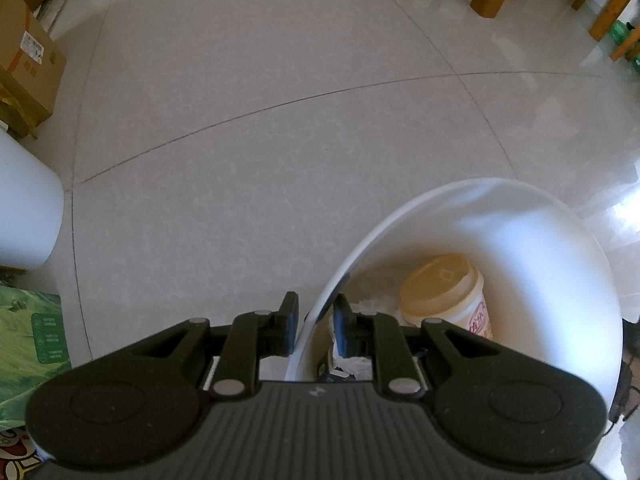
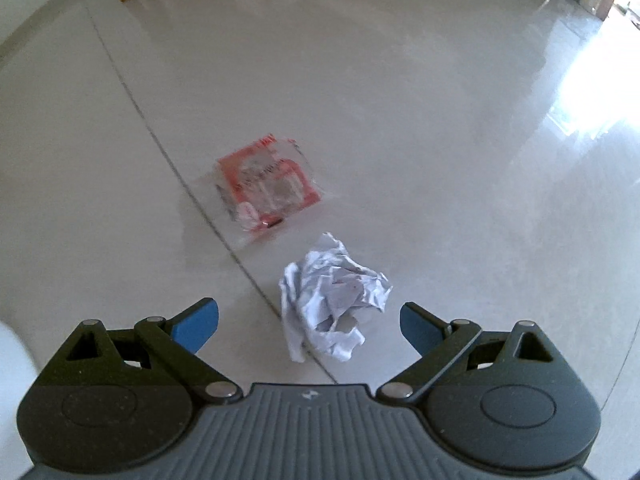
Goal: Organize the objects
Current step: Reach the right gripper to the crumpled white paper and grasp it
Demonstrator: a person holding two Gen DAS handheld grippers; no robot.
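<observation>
The white bin rim is pinched by the left gripper; crumpled paper is framed between the spread right gripper.

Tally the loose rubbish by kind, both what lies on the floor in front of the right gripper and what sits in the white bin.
Crumpled paper ball, on the floor: 1
Red and clear plastic wrapper, on the floor: 1
Lidded paper cup, in the white bin: 1
Total: 3
</observation>
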